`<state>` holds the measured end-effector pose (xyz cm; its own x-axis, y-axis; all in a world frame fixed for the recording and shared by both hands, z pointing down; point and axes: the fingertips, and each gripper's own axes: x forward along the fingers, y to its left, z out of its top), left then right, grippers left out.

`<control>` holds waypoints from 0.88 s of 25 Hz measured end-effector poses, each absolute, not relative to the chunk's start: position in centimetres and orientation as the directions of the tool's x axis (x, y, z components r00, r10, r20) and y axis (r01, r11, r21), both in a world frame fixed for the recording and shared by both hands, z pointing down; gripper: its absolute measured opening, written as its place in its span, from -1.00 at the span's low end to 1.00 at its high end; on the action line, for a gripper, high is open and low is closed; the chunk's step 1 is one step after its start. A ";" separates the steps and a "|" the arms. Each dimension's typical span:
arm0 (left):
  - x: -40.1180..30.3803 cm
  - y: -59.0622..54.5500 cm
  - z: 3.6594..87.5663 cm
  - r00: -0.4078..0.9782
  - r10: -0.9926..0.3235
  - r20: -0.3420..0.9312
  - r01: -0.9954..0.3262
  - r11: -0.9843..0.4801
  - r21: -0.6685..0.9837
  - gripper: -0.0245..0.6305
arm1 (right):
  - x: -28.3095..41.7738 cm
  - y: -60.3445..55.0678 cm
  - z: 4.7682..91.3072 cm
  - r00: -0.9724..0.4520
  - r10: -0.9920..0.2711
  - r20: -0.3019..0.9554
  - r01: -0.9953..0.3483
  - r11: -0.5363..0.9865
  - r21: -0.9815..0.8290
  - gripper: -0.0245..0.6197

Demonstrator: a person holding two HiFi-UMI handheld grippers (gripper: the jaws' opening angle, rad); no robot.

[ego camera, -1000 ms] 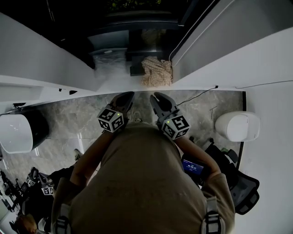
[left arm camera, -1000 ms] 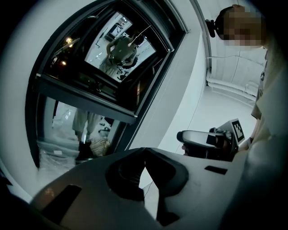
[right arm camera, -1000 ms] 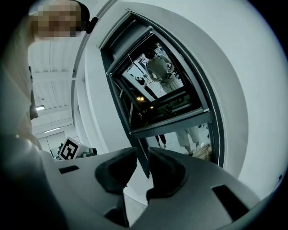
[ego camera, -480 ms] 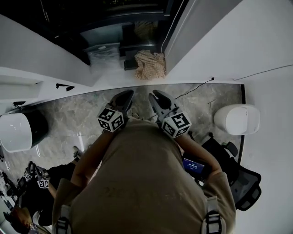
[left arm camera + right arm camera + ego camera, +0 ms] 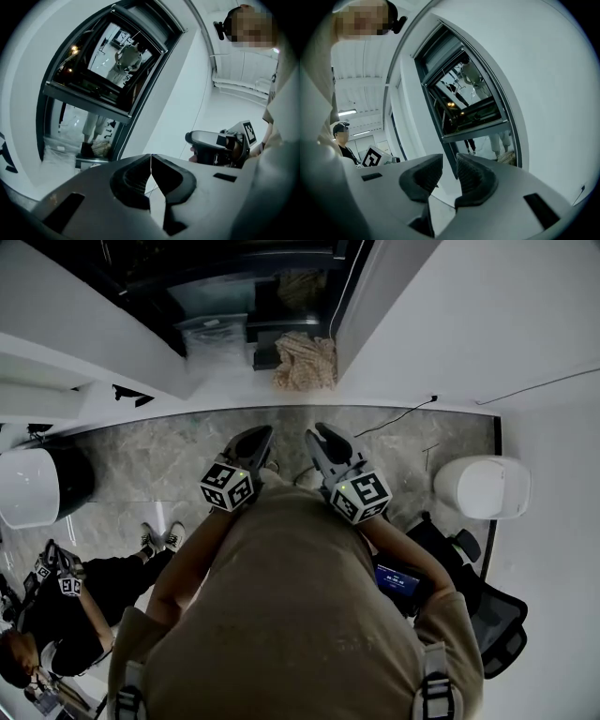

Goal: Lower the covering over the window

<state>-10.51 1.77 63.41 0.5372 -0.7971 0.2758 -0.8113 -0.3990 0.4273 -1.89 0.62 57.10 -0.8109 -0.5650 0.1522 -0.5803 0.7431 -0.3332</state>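
Grey marbled floor (image 5: 187, 456) and white walls surround the dark-framed window (image 5: 473, 103), which stands ahead of both grippers and well apart from them. Its glass is uncovered, and the covering itself cannot be made out, only a thin cord-like line (image 5: 507, 117) down the frame's right edge. The left gripper (image 5: 150, 161) is closed on nothing and the right gripper (image 5: 449, 169) has its jaws slightly apart and empty, so a likely fault is a missed or slipping grasp on so thin a line, or a skewed pull jamming the covering.
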 end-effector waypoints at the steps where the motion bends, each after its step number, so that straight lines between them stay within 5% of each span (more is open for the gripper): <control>1: -10.0 2.4 63.5 0.535 -0.798 0.277 -0.812 -0.396 0.428 -0.87 | -1.4 1.2 57.1 -0.812 -0.563 0.151 -0.578 0.746 -0.331 -0.68; 22: -5.1 11.7 66.2 0.483 -0.821 0.305 -0.827 -0.314 0.466 -0.87 | 3.4 8.7 60.1 -0.838 -0.509 0.200 -0.543 0.731 -0.414 -0.68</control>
<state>-5.12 11.67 66.16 0.4827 -0.8210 0.3048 -0.8274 -0.3135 0.4659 3.35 8.65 60.08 -0.8376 -0.5086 0.1996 -0.5425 0.7308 -0.4143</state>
